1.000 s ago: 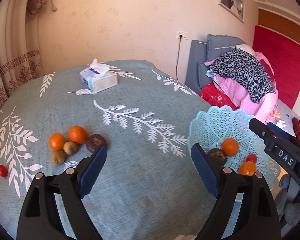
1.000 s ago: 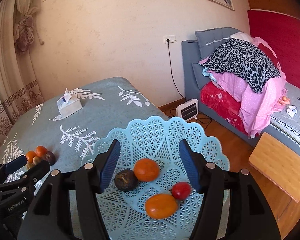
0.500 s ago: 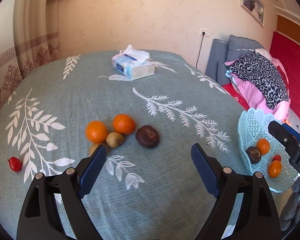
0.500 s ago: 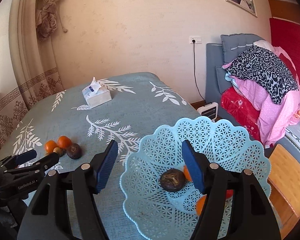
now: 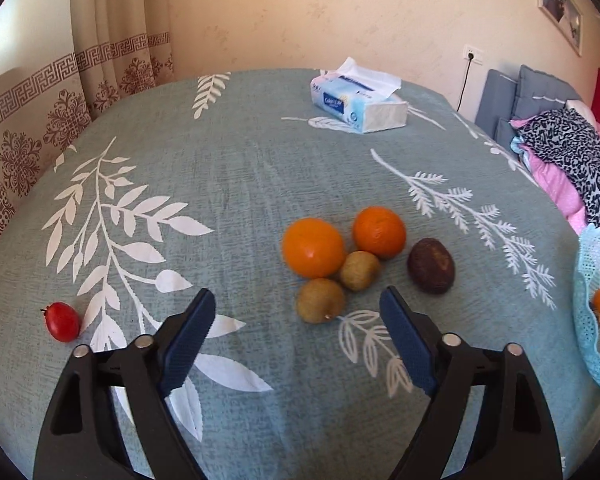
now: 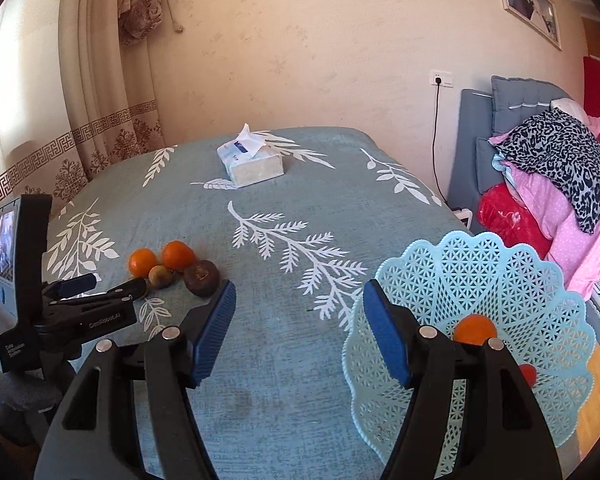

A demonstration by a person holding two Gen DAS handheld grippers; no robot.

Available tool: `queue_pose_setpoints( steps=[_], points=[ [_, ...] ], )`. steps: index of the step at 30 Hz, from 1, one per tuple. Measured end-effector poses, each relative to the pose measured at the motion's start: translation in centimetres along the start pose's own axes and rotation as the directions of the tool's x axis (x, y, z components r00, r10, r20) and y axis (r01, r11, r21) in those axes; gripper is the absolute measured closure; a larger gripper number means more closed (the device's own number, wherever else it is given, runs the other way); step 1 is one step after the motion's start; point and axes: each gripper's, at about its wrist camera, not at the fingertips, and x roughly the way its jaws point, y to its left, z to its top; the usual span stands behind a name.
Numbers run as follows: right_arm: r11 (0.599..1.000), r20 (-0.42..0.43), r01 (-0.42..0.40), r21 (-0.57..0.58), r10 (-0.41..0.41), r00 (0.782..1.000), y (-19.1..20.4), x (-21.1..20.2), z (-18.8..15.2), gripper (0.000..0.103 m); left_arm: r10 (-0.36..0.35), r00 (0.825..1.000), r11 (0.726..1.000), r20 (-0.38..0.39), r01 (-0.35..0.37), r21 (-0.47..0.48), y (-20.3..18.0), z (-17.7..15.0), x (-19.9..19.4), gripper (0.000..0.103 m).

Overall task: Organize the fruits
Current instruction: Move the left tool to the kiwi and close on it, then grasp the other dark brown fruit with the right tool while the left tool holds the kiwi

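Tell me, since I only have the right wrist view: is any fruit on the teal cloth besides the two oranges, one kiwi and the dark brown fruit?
Observer: Yes. A small red cherry tomato lies alone on the teal leaf-print cloth, far to the left of that cluster.
Operator: Is anything hidden behind the left hand-held gripper?
Observer: A second fuzzy brown kiwi, next to the kiwi you can see.
Operator: Is that hand-held gripper carrying anything?
Observer: No. The left hand-held gripper is open and empty, with the second kiwi just ahead of its gap.
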Motion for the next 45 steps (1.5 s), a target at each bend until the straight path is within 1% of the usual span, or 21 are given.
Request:
queue_pose_setpoints(
  steps=[2,5,10,12,13,15,16,20,23,28,32,36,38,39,41,43,44,45],
  points=[
    [1.000,-0.009,-0.007,-0.008,0.007,1.000,0.4,0.4,0.0,0.035,-0.011,1.000,1.000,-0.024,0.011,-0.016,0.3,0.1,0.9,0.031],
    [1.000,-0.023,-0.019,-0.019,0.019,1.000,1.0,1.0,0.0,0.035,-0.023,0.998,0.999,-0.060,0.021,-0.026,0.5,-0.1,2.0,0.043],
    [0.999,-0.044,-0.040,-0.033,0.039,0.998,2.0,2.0,0.0,0.035,-0.036,0.998,0.999,-0.051,0.035,-0.013,0.3,0.0,2.1,0.051],
    [0.998,-0.055,-0.052,-0.038,0.049,0.997,2.5,2.4,0.1,0.035,-0.054,0.998,0.999,-0.044,0.054,-0.005,0.2,0.0,2.0,0.062],
    [0.997,-0.063,-0.059,-0.041,0.057,0.996,2.8,2.7,0.1,0.035,-0.064,0.997,0.998,-0.042,0.064,-0.001,0.1,0.0,1.9,0.064],
    [0.996,-0.078,-0.072,-0.044,0.068,0.995,3.1,3.2,0.2,0.035,-0.079,0.996,0.997,-0.034,0.079,0.001,0.0,-0.1,1.7,0.074],
    [0.996,-0.087,-0.078,-0.044,0.074,0.993,3.3,3.5,0.2,0.035,-0.085,0.996,0.996,-0.027,0.085,-0.001,0.0,-0.1,1.5,0.075],
    [0.992,-0.134,-0.111,-0.051,0.104,0.986,4.3,4.9,0.4,0.035,-0.077,0.997,0.996,-0.012,0.077,-0.038,0.7,-0.3,1.1,0.076],
    [0.988,-0.172,-0.138,-0.065,0.125,0.977,5.3,6.3,0.4,0.035,-0.055,0.998,0.995,0.005,0.055,-0.083,1.7,-0.4,0.6,0.076],
    [0.984,-0.240,-0.170,-0.054,0.152,0.959,6.4,8.9,0.6,0.035,-0.001,0.999,0.993,0.048,0.007,-0.122,2.8,-0.4,-0.5,0.076],
    [0.984,-0.272,-0.166,-0.067,0.142,0.952,7.2,10.8,0.9,0.035,0.010,0.998,0.989,0.062,-0.001,-0.149,3.5,-0.4,-1.1,0.076],
    [0.984,-0.281,-0.152,-0.093,0.120,0.952,8.0,12.2,1.2,0.037,0.009,0.998,0.987,0.068,0.002,-0.159,3.8,-0.5,-1.4,0.076],
    [0.984,-0.292,-0.154,-0.092,0.121,0.949,8.2,12.9,1.3,0.045,0.011,0.997,0.988,0.076,0.001,-0.157,3.8,-0.5,-1.7,0.076],
    [0.983,-0.301,-0.158,-0.091,0.124,0.946,8.3,13.3,1.4,0.047,0.012,0.997,0.988,0.079,0.001,-0.157,3.8,-0.5,-1.8,0.076],
    [0.983,-0.315,-0.159,-0.092,0.122,0.941,8.5,13.9,1.3,0.056,0.008,0.997,0.987,0.081,0.005,-0.159,3.8,-0.5,-1.9,0.076],
    [0.983,-0.310,-0.153,-0.105,0.114,0.944,8.7,14.1,1.2,0.059,0.008,0.997,0.987,0.081,0.005,-0.161,3.8,-0.5,-1.9,0.076],
    [0.981,-0.309,-0.159,-0.109,0.119,0.944,8.8,14.1,1.2,0.063,0.008,0.997,0.987,0.080,0.005,-0.162,3.8,-0.5,-1.9,0.076],
    [0.981,-0.307,-0.157,-0.115,0.115,0.945,8.9,14.0,1.3,0.063,0.008,0.997,0.987,0.079,0.005,-0.163,3.8,-0.5,-1.9,0.076]
  ],
)
